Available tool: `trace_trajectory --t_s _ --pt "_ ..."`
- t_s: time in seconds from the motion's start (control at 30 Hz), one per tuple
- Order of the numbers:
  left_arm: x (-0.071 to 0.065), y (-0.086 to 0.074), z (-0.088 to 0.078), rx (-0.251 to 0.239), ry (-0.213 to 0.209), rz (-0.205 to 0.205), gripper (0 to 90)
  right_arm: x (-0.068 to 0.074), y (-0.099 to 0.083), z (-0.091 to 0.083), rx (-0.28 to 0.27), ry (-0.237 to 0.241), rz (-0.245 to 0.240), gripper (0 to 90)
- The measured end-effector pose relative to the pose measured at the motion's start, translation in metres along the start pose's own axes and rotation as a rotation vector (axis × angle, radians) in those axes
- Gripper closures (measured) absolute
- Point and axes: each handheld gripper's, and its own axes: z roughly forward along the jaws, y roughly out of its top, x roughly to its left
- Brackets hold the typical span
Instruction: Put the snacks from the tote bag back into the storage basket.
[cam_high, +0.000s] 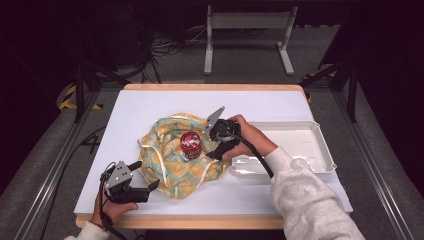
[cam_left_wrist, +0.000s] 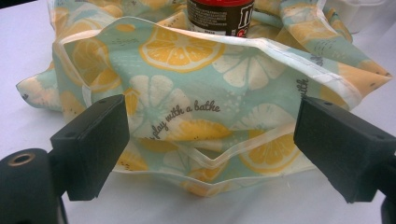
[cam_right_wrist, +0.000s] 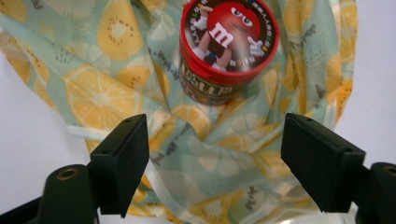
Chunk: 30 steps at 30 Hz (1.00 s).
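Observation:
A lemon-print cloth (cam_high: 170, 155) lies crumpled on the white table top (cam_high: 150, 107), its edges partly raised. On its middle stands a red-lidded candy jar (cam_high: 190, 144), upright. My left gripper (cam_high: 142, 180) is open at the cloth's near-left edge; in the left gripper view the cloth (cam_left_wrist: 196, 93) fills the space ahead of the wide-apart jaws, with the jar (cam_left_wrist: 220, 16) behind it. My right gripper (cam_high: 216, 142) is open just right of the jar, above the cloth's right side; the right gripper view looks down on the jar lid (cam_right_wrist: 229, 39) and the cloth (cam_right_wrist: 102, 88).
A white plastic tray (cam_high: 320, 150) sits at the right of the table, touching the cloth's right edge. The table's wooden rim (cam_high: 190, 221) runs along the near side. A white metal stand (cam_high: 247, 37) is on the floor beyond the table.

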Motion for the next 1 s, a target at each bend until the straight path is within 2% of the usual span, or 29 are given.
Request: trace_trajectory --t_s 0.43,0.67,1.0 --pt "-0.001 -0.002 -0.004 -0.003 0.006 -0.006 11.1 -0.001 0.021 0.015 0.033 0.016 -0.007 24.2" --pt "-0.002 -0.004 -0.007 -0.007 0.008 -0.015 11.1 -0.005 0.029 0.022 0.050 0.044 -0.010 24.2" --pt "-0.002 -0.005 -0.009 -0.007 0.009 -0.018 11.1 -0.007 0.042 0.036 0.075 0.037 -0.015 23.4"
